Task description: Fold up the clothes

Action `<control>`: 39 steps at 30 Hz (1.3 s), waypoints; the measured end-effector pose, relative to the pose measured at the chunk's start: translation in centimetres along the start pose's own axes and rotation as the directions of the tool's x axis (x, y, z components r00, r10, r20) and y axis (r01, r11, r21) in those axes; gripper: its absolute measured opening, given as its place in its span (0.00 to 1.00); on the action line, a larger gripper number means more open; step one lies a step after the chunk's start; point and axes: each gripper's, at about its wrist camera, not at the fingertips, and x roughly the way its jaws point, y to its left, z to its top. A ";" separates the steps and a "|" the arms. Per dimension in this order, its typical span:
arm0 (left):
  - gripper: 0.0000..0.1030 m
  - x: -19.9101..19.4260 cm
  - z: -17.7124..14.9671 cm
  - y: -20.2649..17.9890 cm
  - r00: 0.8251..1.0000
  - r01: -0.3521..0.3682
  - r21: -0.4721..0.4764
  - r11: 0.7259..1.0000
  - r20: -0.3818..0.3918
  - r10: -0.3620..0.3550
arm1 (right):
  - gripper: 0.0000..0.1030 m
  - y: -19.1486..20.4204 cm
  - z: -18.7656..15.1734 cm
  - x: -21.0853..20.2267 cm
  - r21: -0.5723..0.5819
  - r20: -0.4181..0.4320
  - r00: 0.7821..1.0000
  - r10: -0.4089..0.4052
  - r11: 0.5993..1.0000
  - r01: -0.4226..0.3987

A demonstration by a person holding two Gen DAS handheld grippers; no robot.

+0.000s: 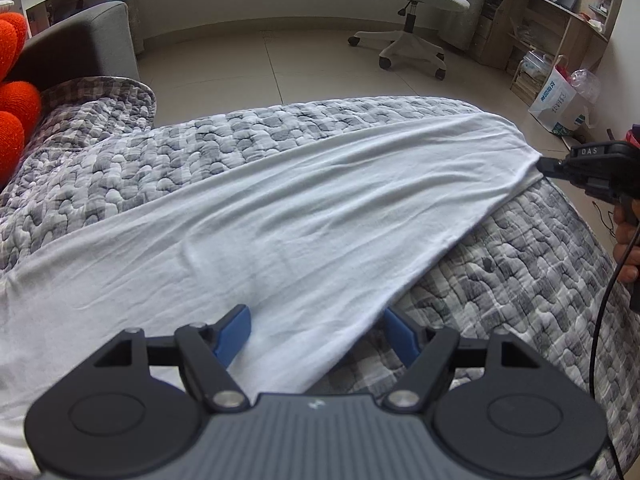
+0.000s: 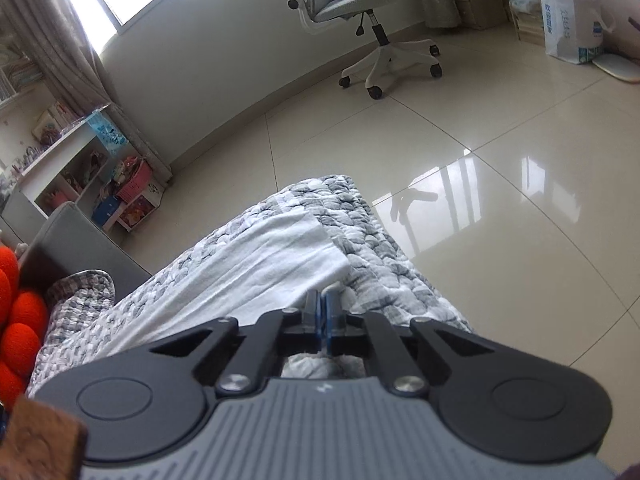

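Right claw pinches a corner of the white garment; left claw waits wide open at its near edge.

The white garment (image 1: 248, 216) lies spread across the middle of the frame on the quilted bed (image 1: 532, 280). The right claw (image 2: 323, 300) is closed tight on the corner at right. The left claw (image 1: 316, 332) straddles the hem, gripping nothing. A good fold probably needs it to close on that edge first, then both lifting evenly, cloth taut.

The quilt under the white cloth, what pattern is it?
Grey and white checks on the quilt, clearest in the left wrist view.
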 end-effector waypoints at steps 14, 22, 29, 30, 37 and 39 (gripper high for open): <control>0.72 -1.4 -1.5 2.1 0.998 0.055 -0.014 0.998 -0.021 -0.056 | 0.01 -0.3 0.9 1.1 0.038 0.092 0.995 -0.025 0.999 0.021; 0.72 -2.1 -2.5 3.2 0.997 0.080 0.000 0.997 -0.020 -0.080 | 0.01 -1.2 1.1 1.9 0.108 0.064 0.998 0.008 0.994 -0.015; 0.75 -2.3 -2.9 3.3 0.995 0.101 0.026 0.995 -0.020 -0.101 | 0.14 -3.7 1.1 1.0 0.297 0.065 0.988 0.138 0.943 -0.151; 0.75 -2.3 -2.9 3.4 0.994 0.105 0.023 0.994 -0.019 -0.104 | 0.14 -4.0 1.2 0.9 0.323 0.070 0.986 0.151 0.932 -0.165; 0.75 -2.5 -2.9 3.6 0.994 0.111 0.006 0.994 -0.018 -0.111 | 0.60 -3.4 1.9 0.2 0.379 0.075 0.974 0.214 0.897 -0.227; 0.75 -2.5 -2.9 3.6 0.994 0.111 0.003 0.994 -0.018 -0.110 | 0.60 -2.6 2.0 0.8 0.348 0.048 0.983 0.176 0.920 -0.181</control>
